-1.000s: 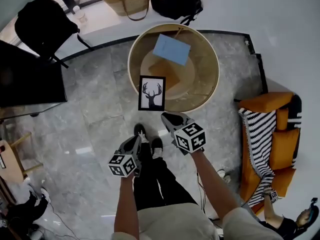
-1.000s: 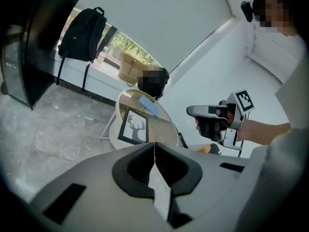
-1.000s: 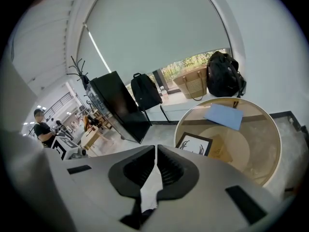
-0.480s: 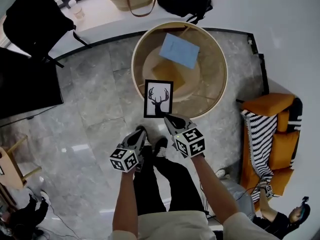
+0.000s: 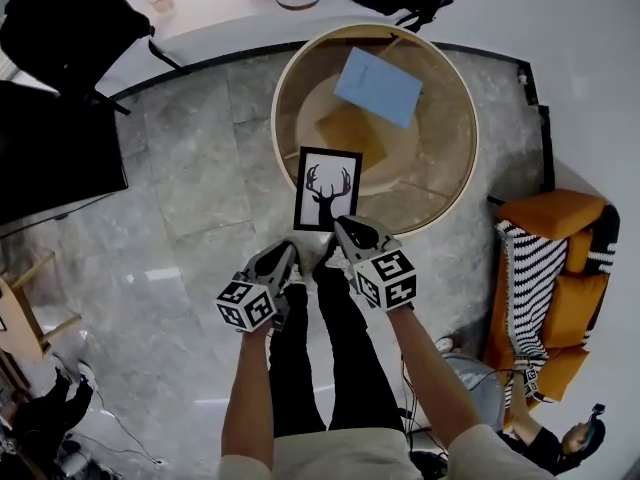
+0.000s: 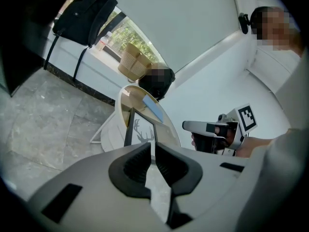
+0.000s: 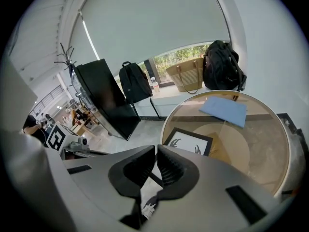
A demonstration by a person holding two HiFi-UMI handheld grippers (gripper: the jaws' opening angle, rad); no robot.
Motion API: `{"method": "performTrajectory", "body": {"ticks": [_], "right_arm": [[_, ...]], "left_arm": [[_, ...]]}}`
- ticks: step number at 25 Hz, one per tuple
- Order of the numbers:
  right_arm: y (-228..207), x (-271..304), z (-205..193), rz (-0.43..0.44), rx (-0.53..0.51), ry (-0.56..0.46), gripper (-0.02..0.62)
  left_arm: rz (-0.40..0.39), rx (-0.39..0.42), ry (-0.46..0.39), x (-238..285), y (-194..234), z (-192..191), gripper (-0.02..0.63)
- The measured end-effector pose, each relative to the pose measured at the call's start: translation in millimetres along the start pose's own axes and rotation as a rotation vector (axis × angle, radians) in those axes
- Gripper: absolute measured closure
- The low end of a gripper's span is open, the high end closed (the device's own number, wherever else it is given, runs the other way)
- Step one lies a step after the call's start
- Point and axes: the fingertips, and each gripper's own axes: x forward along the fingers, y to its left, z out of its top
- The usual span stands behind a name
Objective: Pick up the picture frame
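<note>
The picture frame [image 5: 327, 189], black-edged with a deer-antler print, lies flat at the near left rim of the round glass table [image 5: 462, 173]. My right gripper [image 5: 344, 230] is shut, its tips just at the frame's near right corner; nothing shows between the jaws. In the right gripper view the frame [image 7: 189, 141] sits just beyond the closed right gripper [image 7: 156, 153]. My left gripper [image 5: 287, 256] is shut and hangs over the floor, short of the frame's near left corner. From the left gripper [image 6: 153, 149] I see the frame [image 6: 141, 129] edge-on and the right gripper [image 6: 212, 129] beside it.
A blue folder [image 5: 378, 86] lies on the far part of the table. An orange sofa with a striped throw [image 5: 545, 268] stands at the right. A dark screen [image 5: 55, 158] and a black backpack [image 5: 60, 18] are at the left. My legs and shoes [image 5: 315, 298] are below the grippers.
Both grippers have come down and forward toward the table edge. The right one now reaches the frame's near corner. The frame has kept its place on the table.
</note>
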Motion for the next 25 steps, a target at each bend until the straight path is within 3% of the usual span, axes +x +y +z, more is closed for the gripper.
{"method": "performTrajectory", "body": {"ticks": [8, 10, 12, 16, 19, 25], "right_arm": [[-25, 38, -35, 0.013, -0.029, 0.028, 0.554], [-27, 48, -41, 0.021, -0.031, 0.028, 0.554], [-30, 57, -47, 0.025, -0.035, 0.029, 0.554], [-33, 68, -52, 0.026, -0.033, 0.029, 0.554], [-37, 72, -54, 0.02, -0.038, 0.029, 0.554], [-54, 70, -58, -0.01, -0.016, 0.02, 0.554]], "left_arm": [[0.043, -0.15, -0.145, 20, 49, -2, 0.583], [0.049, -0.164, -0.143, 28, 57, -5, 0.571], [0.05, -0.166, -0.126, 36, 60, -9, 0.476], [0.069, -0.154, -0.097, 48, 72, -13, 0.411], [0.067, -0.188, -0.093, 60, 85, -15, 0.361], [0.03, -0.254, -0.086, 88, 90, -23, 0.336]]}}
